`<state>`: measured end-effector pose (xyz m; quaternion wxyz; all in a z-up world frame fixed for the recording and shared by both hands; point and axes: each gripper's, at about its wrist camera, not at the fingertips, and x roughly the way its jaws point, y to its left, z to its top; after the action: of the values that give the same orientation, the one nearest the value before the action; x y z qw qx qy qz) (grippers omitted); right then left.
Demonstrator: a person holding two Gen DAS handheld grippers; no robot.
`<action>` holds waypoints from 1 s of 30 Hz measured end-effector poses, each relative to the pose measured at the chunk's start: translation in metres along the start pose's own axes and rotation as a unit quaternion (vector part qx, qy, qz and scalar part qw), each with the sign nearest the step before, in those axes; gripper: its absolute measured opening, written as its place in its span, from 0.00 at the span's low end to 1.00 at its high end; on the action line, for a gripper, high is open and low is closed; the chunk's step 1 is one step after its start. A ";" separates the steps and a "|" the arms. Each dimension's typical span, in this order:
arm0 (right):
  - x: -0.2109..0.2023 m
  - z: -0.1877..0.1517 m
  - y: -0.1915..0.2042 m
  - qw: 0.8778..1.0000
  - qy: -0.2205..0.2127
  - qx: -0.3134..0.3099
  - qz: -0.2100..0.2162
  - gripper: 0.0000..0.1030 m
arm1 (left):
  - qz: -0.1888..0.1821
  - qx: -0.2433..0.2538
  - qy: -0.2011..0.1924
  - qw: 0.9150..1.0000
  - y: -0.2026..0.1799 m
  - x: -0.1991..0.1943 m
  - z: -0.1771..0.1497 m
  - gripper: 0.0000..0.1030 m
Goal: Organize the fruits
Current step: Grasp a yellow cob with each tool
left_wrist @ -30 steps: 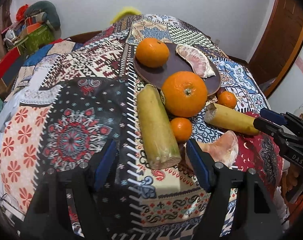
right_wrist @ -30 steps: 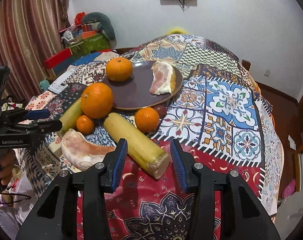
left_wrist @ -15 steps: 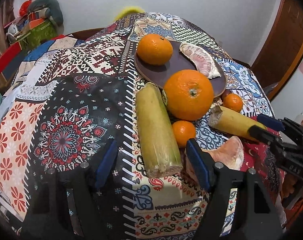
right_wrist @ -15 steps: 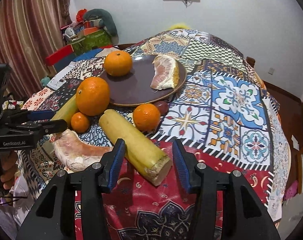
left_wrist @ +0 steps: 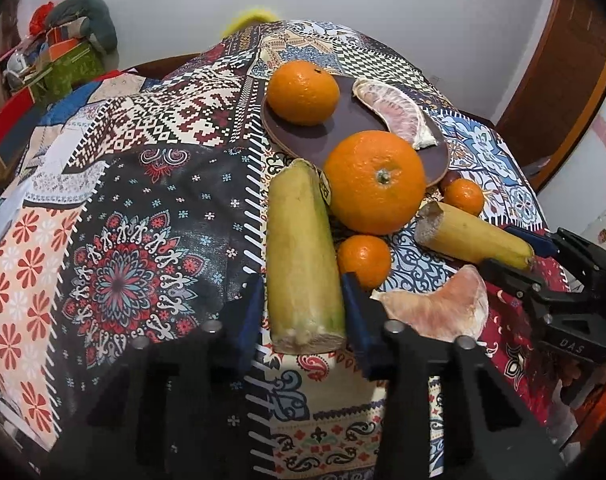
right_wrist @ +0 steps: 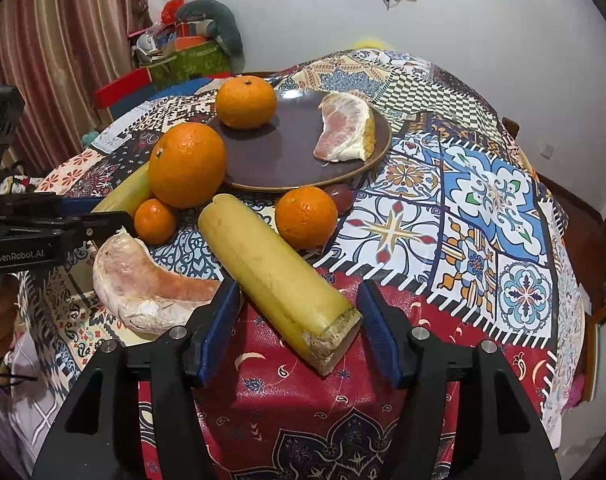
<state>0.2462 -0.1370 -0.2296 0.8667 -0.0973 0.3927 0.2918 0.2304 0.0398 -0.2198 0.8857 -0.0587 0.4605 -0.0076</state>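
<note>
A brown plate [left_wrist: 315, 140] [right_wrist: 287, 160] holds an orange [left_wrist: 302, 92] [right_wrist: 245, 101] and a pomelo wedge [left_wrist: 395, 112] [right_wrist: 345, 128]. In front of it lie a big orange [left_wrist: 375, 182] [right_wrist: 187, 164], two small oranges [left_wrist: 363, 260] [right_wrist: 305, 216], a second pomelo wedge [left_wrist: 439, 306] [right_wrist: 143, 284] and two cut yellow stalks. My left gripper [left_wrist: 301, 304] has closed its pads around the near end of the greenish stalk [left_wrist: 301, 252]. My right gripper [right_wrist: 299, 320] is open, its pads on either side of the near end of the yellow stalk [right_wrist: 275, 276] without touching.
A patchwork cloth [left_wrist: 143, 208] [right_wrist: 483, 200] covers the round table. A dark small fruit [right_wrist: 339, 196] lies by the plate rim. Boxes and bags are piled at the back left [right_wrist: 183, 52]. A wooden door [left_wrist: 563, 80] stands at the right.
My left gripper moved forward and narrowed its jaws onto the greenish stalk. My right gripper moved forward around the end of the yellow stalk, still open.
</note>
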 end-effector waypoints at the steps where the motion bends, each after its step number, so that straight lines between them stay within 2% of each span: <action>1: -0.001 -0.001 -0.002 1.000 0.000 0.001 0.003 0.51 | 0.001 0.000 -0.001 1.000 0.001 -0.001 0.000 0.37; 10: -0.017 -0.014 -0.001 0.999 0.003 0.021 0.030 0.36 | -0.010 -0.023 0.011 1.000 0.020 -0.004 -0.007 0.40; 21: -0.010 -0.007 0.000 0.999 0.017 0.025 0.036 0.38 | 0.015 0.011 0.007 1.000 0.009 0.004 0.000 0.38; 26: -0.022 -0.016 0.000 0.998 0.001 0.042 0.042 0.34 | 0.006 -0.003 0.008 1.000 0.015 -0.011 -0.013 0.37; 30: -0.035 -0.026 0.001 0.998 0.000 0.051 0.028 0.33 | 0.003 -0.005 0.022 1.000 0.018 -0.027 -0.029 0.37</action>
<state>0.2110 -0.1613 -0.2211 0.8619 -0.0420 0.4097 0.2956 0.1902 0.0567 -0.2168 0.8753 -0.0616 0.4797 -0.0036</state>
